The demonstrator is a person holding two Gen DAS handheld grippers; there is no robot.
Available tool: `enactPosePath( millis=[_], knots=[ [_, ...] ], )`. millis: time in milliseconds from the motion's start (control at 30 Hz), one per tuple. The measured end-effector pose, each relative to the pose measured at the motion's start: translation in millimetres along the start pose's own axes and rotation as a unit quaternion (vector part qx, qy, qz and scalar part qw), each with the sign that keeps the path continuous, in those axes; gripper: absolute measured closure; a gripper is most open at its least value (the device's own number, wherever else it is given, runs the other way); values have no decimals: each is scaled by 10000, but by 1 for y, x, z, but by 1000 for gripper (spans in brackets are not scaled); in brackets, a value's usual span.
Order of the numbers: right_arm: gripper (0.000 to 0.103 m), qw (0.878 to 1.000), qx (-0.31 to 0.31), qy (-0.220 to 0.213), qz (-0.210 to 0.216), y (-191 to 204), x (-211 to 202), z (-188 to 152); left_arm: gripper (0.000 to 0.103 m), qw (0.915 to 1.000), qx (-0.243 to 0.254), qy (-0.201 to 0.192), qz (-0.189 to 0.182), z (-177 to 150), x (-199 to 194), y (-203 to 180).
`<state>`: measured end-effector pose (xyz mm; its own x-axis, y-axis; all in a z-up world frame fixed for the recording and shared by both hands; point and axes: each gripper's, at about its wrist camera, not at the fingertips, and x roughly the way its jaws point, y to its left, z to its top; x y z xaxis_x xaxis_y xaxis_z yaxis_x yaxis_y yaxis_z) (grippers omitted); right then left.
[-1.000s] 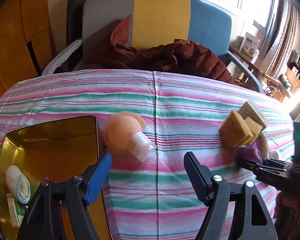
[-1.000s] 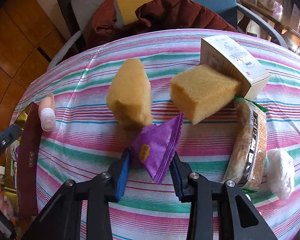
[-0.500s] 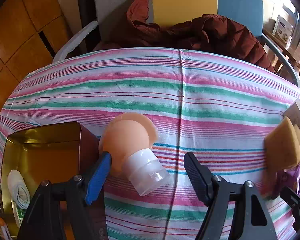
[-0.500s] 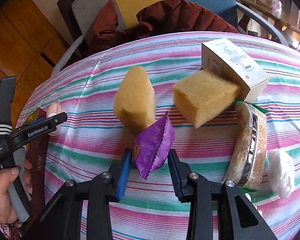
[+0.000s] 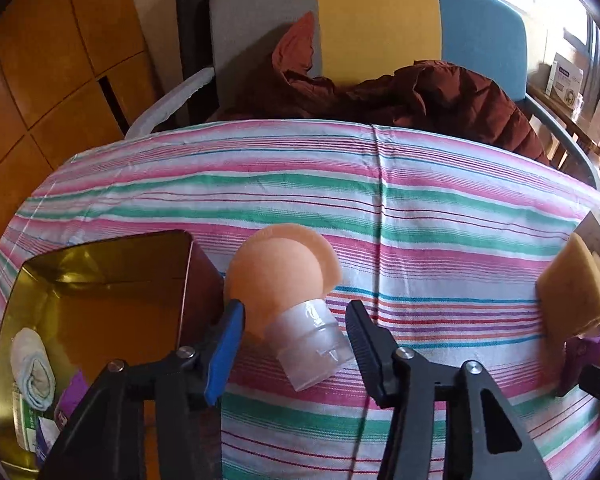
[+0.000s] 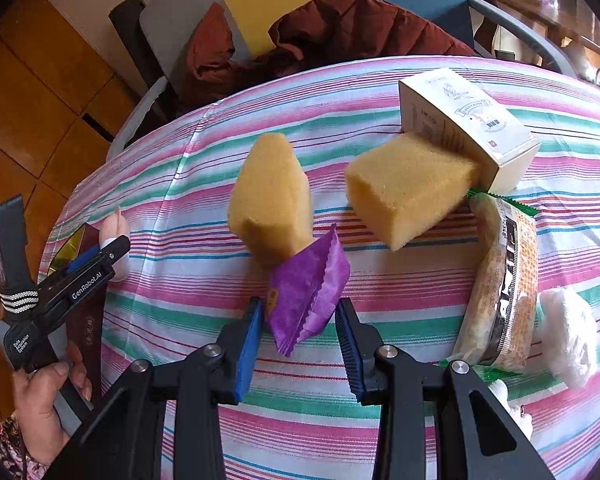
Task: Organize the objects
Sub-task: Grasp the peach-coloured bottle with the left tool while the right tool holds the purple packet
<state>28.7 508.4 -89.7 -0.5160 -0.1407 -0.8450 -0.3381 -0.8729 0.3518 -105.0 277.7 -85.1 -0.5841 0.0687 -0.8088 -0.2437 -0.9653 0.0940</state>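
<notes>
Your left gripper (image 5: 294, 330), jaws just been closing, straddles the peach bottle (image 5: 288, 300) at lower centre but isn't clamped yet. Right gripper (image 6: 298, 328) pinches the purple packet (image 6: 308, 292). That round bottle might squirt sideways toward the gold tin (image 5: 100, 248).

Both wrist cameras look steeply down, close over the striped tablecloth (image 5: 420, 216), sharing its yellow sponges (image 6: 272, 200).

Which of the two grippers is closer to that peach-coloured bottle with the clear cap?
Left. The left gripper has the peach bottle between its fingers beside the gold tin; the right gripper is farther along the table, holding a purple packet.
</notes>
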Motion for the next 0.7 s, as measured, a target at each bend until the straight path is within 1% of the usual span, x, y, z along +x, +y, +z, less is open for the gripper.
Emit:
enactPosePath(
  millis=[67, 100, 133, 167, 233, 300, 333, 400, 467, 500, 533, 567, 633, 700],
  knots=[
    [65, 10000, -2, 13, 8, 0, 1, 0, 50, 9999, -99, 19, -34, 3, 0, 2],
    [65, 10000, -9, 21, 9, 1, 1, -1, 47, 9999, -145, 79, -32, 4, 2, 2],
    [65, 10000, -11, 27, 14, 1, 1, 0, 41, 9998, -110, 143, -2, 6, 3, -1],
    [65, 10000, -11, 30, 19, 2, 1, 0, 37, 9998, -53, 208, 25, 7, 8, -4],
    [65, 10000, -9, 33, 19, 2, 1, 0, 27, 9994, 77, 304, 137, 9, 15, -12],
    [65, 10000, 3, 36, 28, 1, 1, 0, 24, 9979, 325, 438, 359, 12, 24, -22],
    [65, 10000, 14, 38, 35, 2, 2, 0, 24, 9970, 409, 444, 476, 12, 27, -26],
    [65, 10000, 22, 42, 42, 1, 3, 0, 24, 9971, 476, 305, 517, 11, 26, -28],
    [65, 10000, 45, 47, 56, 0, 3, 0, 35, 9972, 414, 192, 600, 9, 24, -25],
    [65, 10000, 54, 48, 57, -1, 3, 0, 51, 9970, 363, 100, 670, 8, 21, -24],
    [65, 10000, 63, 50, 56, -1, 3, 0, 60, 9968, 341, 6, 716, 7, 17, -24],
    [65, 9999, 73, 49, 63, -1, 4, 0, 60, 9970, 351, -96, 679, 5, 12, -23],
    [65, 9999, 84, 45, 66, -1, 3, 1, 61, 9981, 319, -150, 496, 1, 7, -20],
    [65, 9999, 85, 42, 64, -1, 3, 0, 61, 9996, 103, -221, 143, -6, 0, -12]
  ],
)
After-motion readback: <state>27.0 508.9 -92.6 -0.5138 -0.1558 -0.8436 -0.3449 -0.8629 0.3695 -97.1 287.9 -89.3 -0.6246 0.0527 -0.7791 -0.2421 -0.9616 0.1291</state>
